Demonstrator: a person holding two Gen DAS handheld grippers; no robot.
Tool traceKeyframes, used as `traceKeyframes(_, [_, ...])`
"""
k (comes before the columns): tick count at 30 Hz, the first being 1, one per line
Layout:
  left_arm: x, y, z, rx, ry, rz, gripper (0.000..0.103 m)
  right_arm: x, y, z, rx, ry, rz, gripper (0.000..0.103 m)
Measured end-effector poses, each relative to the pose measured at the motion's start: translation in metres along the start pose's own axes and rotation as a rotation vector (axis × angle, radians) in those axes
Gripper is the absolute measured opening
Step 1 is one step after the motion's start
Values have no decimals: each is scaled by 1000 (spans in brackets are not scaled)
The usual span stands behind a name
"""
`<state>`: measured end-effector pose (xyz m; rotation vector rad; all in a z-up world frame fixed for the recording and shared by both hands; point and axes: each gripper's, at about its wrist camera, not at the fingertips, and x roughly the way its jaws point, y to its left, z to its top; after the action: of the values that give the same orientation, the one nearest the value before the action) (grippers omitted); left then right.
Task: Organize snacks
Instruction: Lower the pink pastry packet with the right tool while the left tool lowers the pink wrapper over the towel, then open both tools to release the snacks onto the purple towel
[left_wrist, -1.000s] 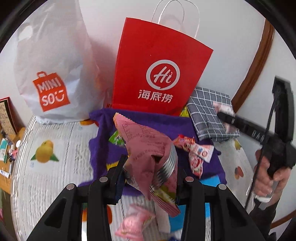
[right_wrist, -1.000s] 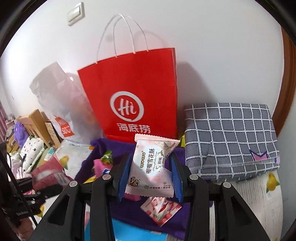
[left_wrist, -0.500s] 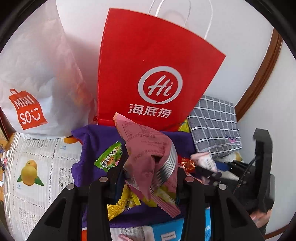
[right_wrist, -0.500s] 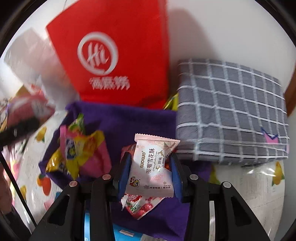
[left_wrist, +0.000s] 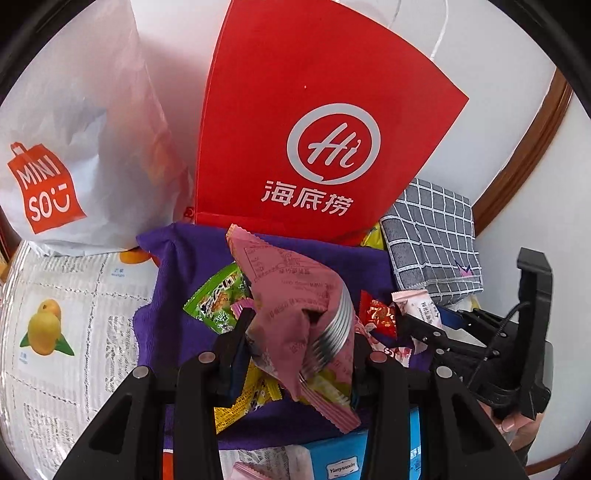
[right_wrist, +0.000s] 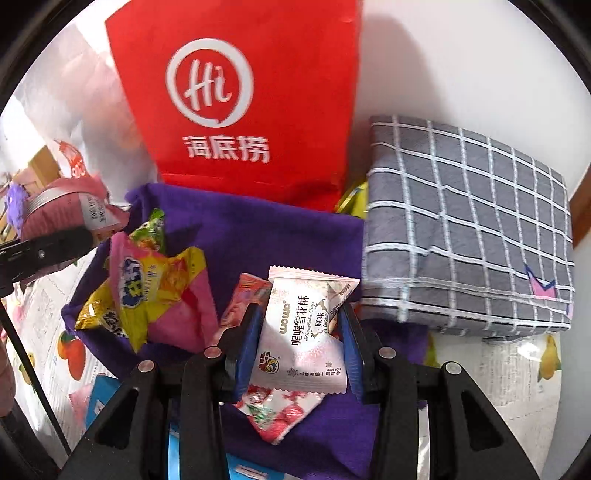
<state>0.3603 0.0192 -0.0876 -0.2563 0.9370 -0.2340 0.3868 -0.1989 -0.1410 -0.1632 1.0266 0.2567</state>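
- Left gripper (left_wrist: 299, 339): closed on a crumpled pink snack packet (left_wrist: 291, 295), which stands up from between the pads with its crimped top edge toward 11 o'clock.
- Right gripper (right_wrist: 301, 345): closed on a pale pink nougat packet (right_wrist: 303, 332), held upright with the printed face toward the camera.
- Below both grippers: a purple cloth (right_wrist: 258, 229) spread on the worktop (left_wrist: 74, 295).
- On the cloth, right wrist view: a yellow-and-pink snack bag (right_wrist: 147, 288) at 9 o'clock of the held nougat packet; a red-and-white candy wrapper (right_wrist: 277, 410) at 6 o'clock, partly under the gripper.
- On the cloth, left wrist view: a green candy packet (left_wrist: 218, 299) at 9 o'clock of the pink snack packet.
- At 12 o'clock, behind the cloth: an upright red paper bag (left_wrist: 314, 129).
- At 10 o'clock: a white plastic bag (left_wrist: 81, 122).
- At 2 o'clock: a folded grey checked cloth (right_wrist: 469, 229), touching the purple cloth's edge.
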Motion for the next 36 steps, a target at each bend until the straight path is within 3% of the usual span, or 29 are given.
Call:
traceKeyframes(5, [6, -5, -4, -7, 26, -81, 38, 20, 0, -1, 16, 69, 23, 42])
traceKeyframes(8, [11, -11, -7, 4, 38, -79, 38, 24, 1, -3, 5, 77, 1, 43])
traceKeyframes(13, [21, -13, -11, -11, 73, -137, 38, 17, -6, 1, 31, 52, -7, 59])
traceKeyframes(15, [24, -16, -12, -8, 78, -149, 38, 8, -10, 3, 42, 31, 1, 70])
traceKeyframes(23, [35, -24, -16, 5, 63, -138, 38, -34, -21, 11, 115, -73, 48, 70])
traceKeyframes(29, [38, -32, -20, 48, 32, -85, 39, -53, -17, 13, 126, -114, 63, 70])
traceKeyframes(32, [41, -34, -19, 58, 34, -64, 45, -56, -12, 13, 101, -121, 43, 70])
traceKeyframes(34, [43, -33, -18, 57, 41, -61, 54, -56, -8, 13, 86, -124, 42, 70])
traceKeyframes(36, [42, -32, -16, 58, 37, -47, 55, -56, -6, 12, 78, -123, 45, 70])
